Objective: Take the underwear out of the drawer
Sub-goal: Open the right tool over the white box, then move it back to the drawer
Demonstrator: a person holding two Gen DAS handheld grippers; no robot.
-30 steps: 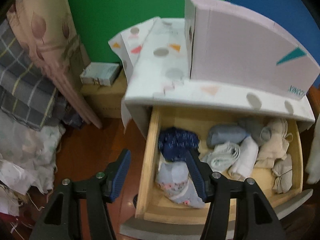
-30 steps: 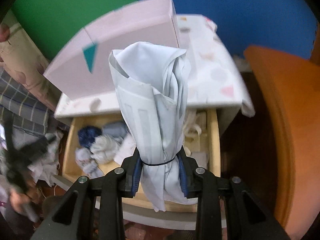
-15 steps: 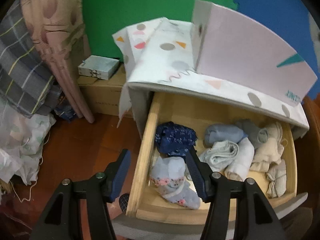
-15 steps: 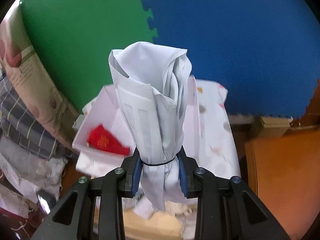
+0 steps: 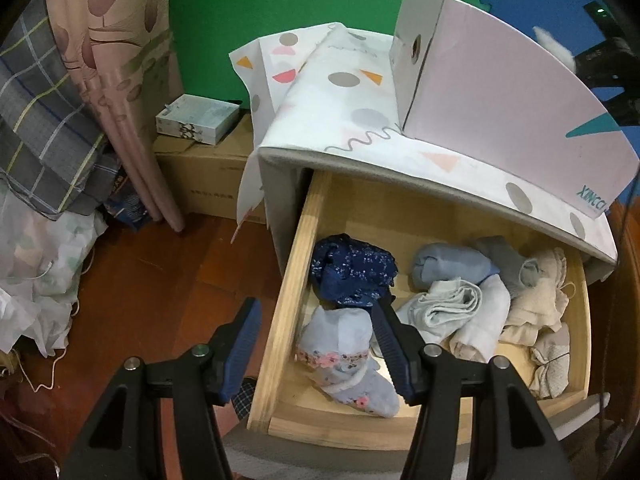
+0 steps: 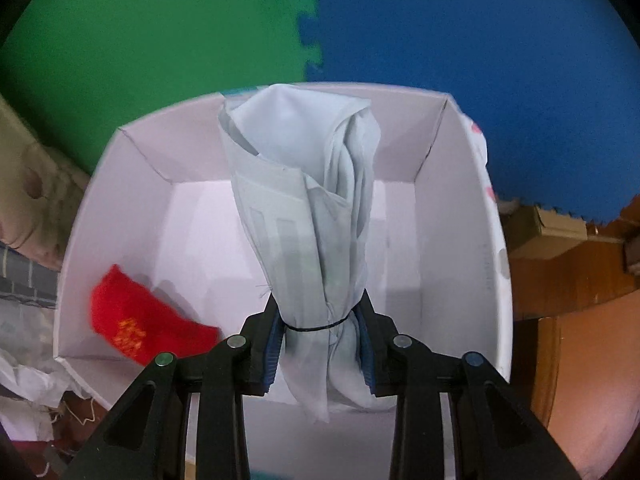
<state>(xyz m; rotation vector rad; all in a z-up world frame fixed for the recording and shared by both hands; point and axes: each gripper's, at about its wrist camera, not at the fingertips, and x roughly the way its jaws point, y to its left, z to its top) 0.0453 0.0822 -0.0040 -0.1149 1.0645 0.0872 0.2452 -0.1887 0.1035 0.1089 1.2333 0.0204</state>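
Over white box [image 6: 460,208] now, right gripper [image 6: 318,344] clasping underwear [image 6: 304,208]

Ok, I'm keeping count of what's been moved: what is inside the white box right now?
One red folded item lies at the left of the white box. The pale bundle in the right gripper hangs above it, hiding part of the floor.

Both views evenly lit, soft indoor light, colours saturated, no harsh glare. Heavy fisheye: black vignette in corners, straight edges bowed, esp. front of pale pink cardboard box [image 5: 500,92] in left view. Left view mostly sharp; open light wooden drawer [image 5: 280,320] crisp, interior back shaded under cabinet top. Right view softer: red folded cloth with gold print [image 6: 140,320] smeared by motion blur, box rim fuzzy. Soft grey shadow beside red cloth on box floor.
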